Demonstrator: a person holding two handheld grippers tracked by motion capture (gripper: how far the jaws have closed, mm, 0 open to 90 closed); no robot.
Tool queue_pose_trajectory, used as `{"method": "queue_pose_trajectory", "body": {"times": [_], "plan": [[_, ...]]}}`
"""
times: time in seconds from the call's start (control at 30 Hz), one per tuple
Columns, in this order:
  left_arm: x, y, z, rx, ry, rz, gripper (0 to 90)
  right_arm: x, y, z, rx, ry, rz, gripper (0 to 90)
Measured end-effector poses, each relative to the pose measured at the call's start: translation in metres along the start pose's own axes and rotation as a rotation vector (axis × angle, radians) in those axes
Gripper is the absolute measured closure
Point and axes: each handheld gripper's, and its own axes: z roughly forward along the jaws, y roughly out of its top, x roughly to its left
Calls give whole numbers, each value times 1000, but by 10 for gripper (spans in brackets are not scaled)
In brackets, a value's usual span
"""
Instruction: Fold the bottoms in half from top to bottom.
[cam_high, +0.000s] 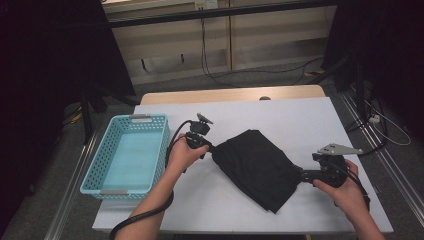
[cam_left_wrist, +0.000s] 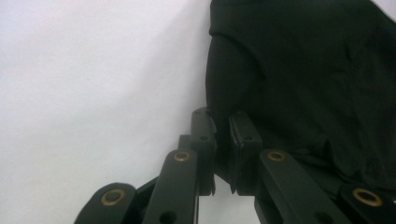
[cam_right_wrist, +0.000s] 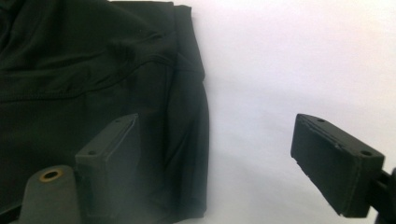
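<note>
A folded black cloth (cam_high: 255, 165) lies on the white table top (cam_high: 300, 115), near its middle. My left gripper (cam_high: 209, 147) is at the cloth's left corner. In the left gripper view its jaws stand almost together (cam_left_wrist: 222, 116), with the edge of the cloth (cam_left_wrist: 303, 70) pinched between them. My right gripper (cam_high: 300, 176) is at the cloth's right edge, low over the table. Seen from the right gripper view, it is open wide (cam_right_wrist: 217, 123): one jaw lies over the cloth (cam_right_wrist: 70, 60), the other over bare table, and neither presses on the fabric.
A light blue perforated basket (cam_high: 125, 119) stands with nothing in it at the table's left edge, just left of my left hand. Beyond the far edge are the floor, cables and dark stands.
</note>
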Motion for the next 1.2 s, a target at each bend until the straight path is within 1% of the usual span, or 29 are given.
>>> {"method": "queue_pose_trajectory", "body": {"times": [0.13, 0.23, 0.27, 0.37, 0.4, 0.47, 0.57, 0.67, 0.73, 0.8, 0.87, 0.93, 1.0, 1.03, 1.1, 1.13, 1.17, 1.2], "plan": [[6, 3, -2, 11, 4, 10, 825, 4, 2, 5, 6, 5, -12, 159], [10, 6, -6, 14, 29, 15, 825, 5, 3, 5, 0, 8, -14, 159], [12, 7, -8, 15, 36, 11, 824, 5, 3, 5, 0, 9, -11, 159], [17, 8, -10, 38, 52, 9, 825, 7, 2, 6, 7, 10, -20, 159], [20, 9, -12, 52, 60, 21, 824, 8, 2, 6, 9, 11, -25, 159], [23, 10, -14, 54, 69, 17, 824, 9, 2, 7, 10, 15, -32, 159], [29, 11, -17, 54, 63, 3, 824, 11, 3, 8, 12, 19, -32, 159], [35, 13, -19, 56, 82, -2, 824, 12, 3, 10, 12, 23, -34, 159], [40, 16, -20, 56, 84, -18, 824, 13, 3, 11, 12, 25, -39, 159], [44, 20, -19, 51, 82, -33, 825, 15, 4, 11, 11, 27, -43, 159], [46, 25, -19, 45, 96, -49, 825, 16, 5, 12, 9, 30, -44, 159], [48, 31, -19, 25, 107, -57, 825, 17, 5, 12, 8, 31, -45, 159], [49, 35, -20, 2, 129, -70, 826, 18, 5, 12, 6, 32, -49, 159], [49, 36, -19, -18, 141, -79, 825, 19, 5, 13, 7, 32, -48, 159], [50, 38, -17, -46, 150, -94, 815, 20, 5, 14, 6, 32, -47, 159], [51, 38, -16, -43, 139, -111, 816, 20, 5, 14, 10, 31, -48, 159], [51, 38, -15, -43, 138, -118, 815, 21, 5, 15, 9, 35, -45, 159], [52, 37, -14, -59, 150, -123, 809, 21, 6, 16, 7, 36, -42, 159]]}}
